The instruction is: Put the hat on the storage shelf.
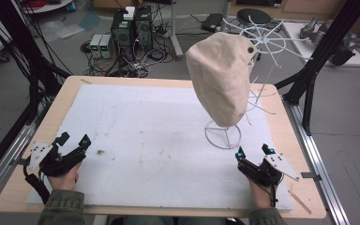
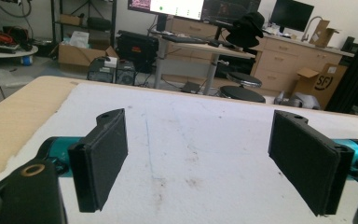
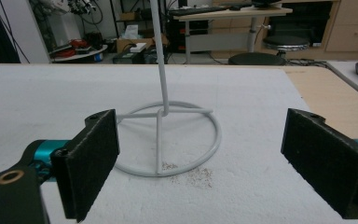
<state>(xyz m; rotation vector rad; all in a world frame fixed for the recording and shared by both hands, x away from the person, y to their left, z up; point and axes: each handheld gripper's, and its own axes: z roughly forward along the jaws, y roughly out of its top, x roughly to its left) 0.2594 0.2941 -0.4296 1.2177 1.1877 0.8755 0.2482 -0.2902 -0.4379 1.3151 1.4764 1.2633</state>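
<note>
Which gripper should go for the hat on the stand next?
Probably the right. The right gripper sits open just in front of the wire stand that carries the beige hat, and its view looks straight at the stand's ring base. The left gripper, also open, rests at the far left of the white mat.

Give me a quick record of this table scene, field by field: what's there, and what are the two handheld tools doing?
Surface: white mat on a wooden table
Main item: beige hat hung over a white wire stand
Stand base: ring resting on the mat, right of centre
Left gripper: jaws wide apart, empty, near the front left corner
Right gripper: jaws wide apart, empty, facing the stand base
Contact: neither touches the hat or stand
</note>
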